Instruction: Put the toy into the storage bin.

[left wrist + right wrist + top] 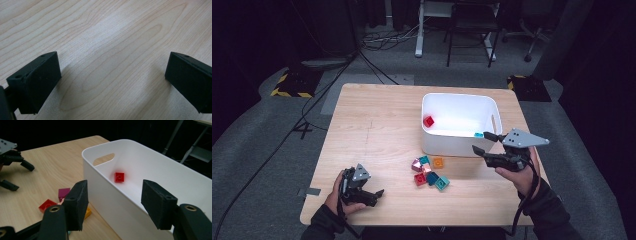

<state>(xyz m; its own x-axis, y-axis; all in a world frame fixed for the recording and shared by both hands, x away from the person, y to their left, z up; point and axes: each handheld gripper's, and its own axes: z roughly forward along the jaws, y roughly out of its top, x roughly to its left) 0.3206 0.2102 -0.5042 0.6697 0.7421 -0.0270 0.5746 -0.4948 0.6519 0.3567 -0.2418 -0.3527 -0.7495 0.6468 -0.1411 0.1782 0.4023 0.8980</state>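
The right gripper (486, 142) hangs over the near right corner of the white bin (447, 146), at about four o'clock on the wooden table (372, 125). Its jaws stand apart with nothing between them; in the right gripper view they straddle the bin's near wall without touching it. A small teal block (479, 134) sits just beside the gripper's tips at the bin's near right rim; whether it rests on the bin floor or against the wall, I cannot tell. A red block (428, 121) lies inside the bin toward its left wall, at nine o'clock from the bin's middle.

The left gripper (373, 196) rests low at seven o'clock on the table, well apart from everything else, jaws spread wide and empty over bare wood, as the left gripper view shows.

Between the two hands, just in front of the bin's near wall, a cluster of loose blocks (430, 171) lies on the table: red, orange, pink, magenta and teal pieces, touching one another.
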